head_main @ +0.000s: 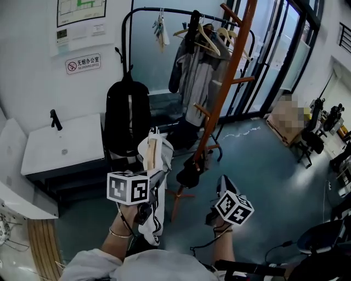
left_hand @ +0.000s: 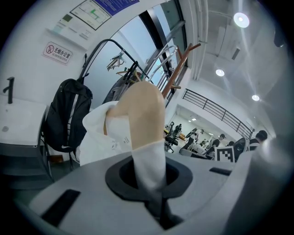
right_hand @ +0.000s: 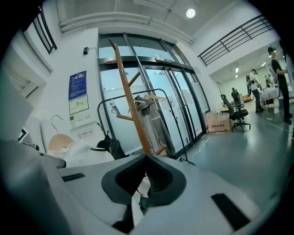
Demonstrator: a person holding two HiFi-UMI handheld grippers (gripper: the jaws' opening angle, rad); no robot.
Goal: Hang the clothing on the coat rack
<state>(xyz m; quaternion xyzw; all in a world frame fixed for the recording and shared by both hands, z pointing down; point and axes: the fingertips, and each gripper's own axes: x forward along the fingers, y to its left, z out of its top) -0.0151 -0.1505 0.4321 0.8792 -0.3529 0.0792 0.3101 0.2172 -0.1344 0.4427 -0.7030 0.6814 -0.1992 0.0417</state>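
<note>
A white garment (head_main: 159,159) is draped over a pale wooden hanger (head_main: 151,152). My left gripper (head_main: 153,174) is shut on it, holding it up in front of me. In the left gripper view the hanger's rounded shoulder (left_hand: 143,112) rises just beyond the jaws, and white cloth (left_hand: 151,167) runs down between them. The tall orange-brown wooden coat rack (head_main: 233,66) stands just right of the garment, its pegs bare. My right gripper (head_main: 222,189) hangs low beside the rack's foot, apart from the garment. Its jaws (right_hand: 144,159) look shut, with the rack pole (right_hand: 131,105) straight ahead.
Behind the rack, a black metal clothes rail (head_main: 164,11) carries grey jackets (head_main: 192,71) and spare hangers. A black backpack (head_main: 127,115) hangs at its left end, next to a white table (head_main: 66,145). Glass doors (head_main: 279,55) are at the right; a cardboard box (head_main: 285,118) and office chairs (head_main: 315,137) stand beyond.
</note>
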